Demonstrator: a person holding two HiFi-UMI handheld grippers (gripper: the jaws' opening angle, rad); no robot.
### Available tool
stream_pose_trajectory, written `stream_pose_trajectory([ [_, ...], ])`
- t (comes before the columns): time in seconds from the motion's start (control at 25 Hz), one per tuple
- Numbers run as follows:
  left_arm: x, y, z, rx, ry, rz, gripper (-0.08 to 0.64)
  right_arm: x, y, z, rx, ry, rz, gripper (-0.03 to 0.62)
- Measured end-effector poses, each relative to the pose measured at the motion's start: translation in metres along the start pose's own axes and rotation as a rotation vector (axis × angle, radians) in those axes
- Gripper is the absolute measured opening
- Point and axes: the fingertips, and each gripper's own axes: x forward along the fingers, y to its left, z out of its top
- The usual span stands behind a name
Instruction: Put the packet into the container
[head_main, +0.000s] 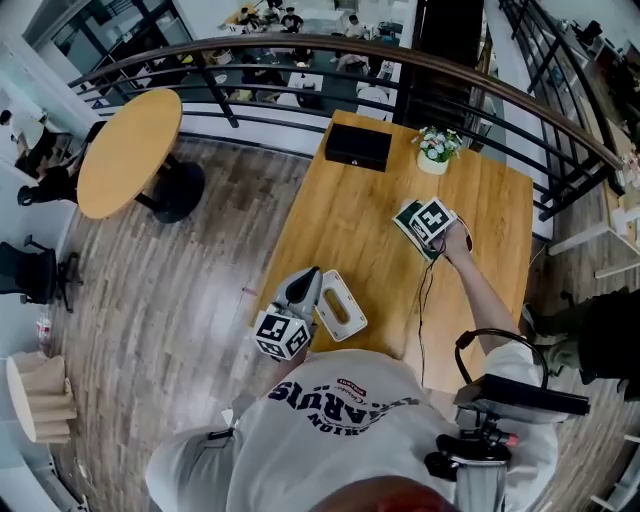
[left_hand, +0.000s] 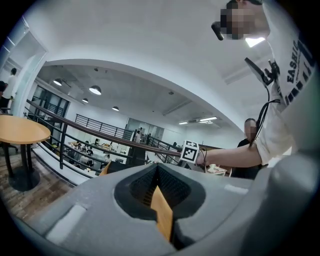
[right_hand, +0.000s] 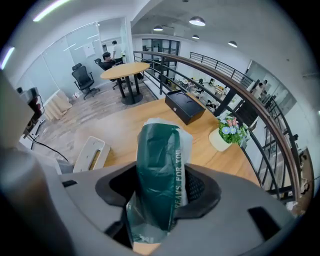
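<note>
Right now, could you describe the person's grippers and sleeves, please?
The left gripper and right gripper have grey bodies and dark ribbed pads, each with a white cube bearing black square markers. A black cable trails from the right one. The T-shirt is white and short-sleeved.

packet's (right_hand: 159, 170) lower end hidden between the fingers (right_hand: 197, 187), person's head (head_main: 385, 497) cut off by bottom edge
</note>
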Motion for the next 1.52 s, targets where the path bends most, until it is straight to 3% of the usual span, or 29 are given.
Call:
stream_pose_trajectory([
  [0.4, -0.004, -0.004, 0.004, 0.007, -0.015, -0.013, 0.002, -0.101, 0.013, 0.037, -0.050, -0.081, -0.017, 0.233],
  [1.04, -0.023, 0.006, 0.004, -0.003, -0.030, 0.029, 0.002, -0.098, 0.027, 0.040, -0.043, -0.053, 0.005, 0.235],
  [1.28, -0.035, 0.010, 0.003, -0.013, -0.029, 0.065, 0.002, -0.098, 0.049, 0.045, -0.035, -0.061, 0.068, 0.234],
  [1.52, -0.048, 0.017, 0.003, -0.010, -0.035, 0.105, 0.002, -0.092, 0.104, 0.059, -0.040, -0.100, 0.178, 0.233],
])
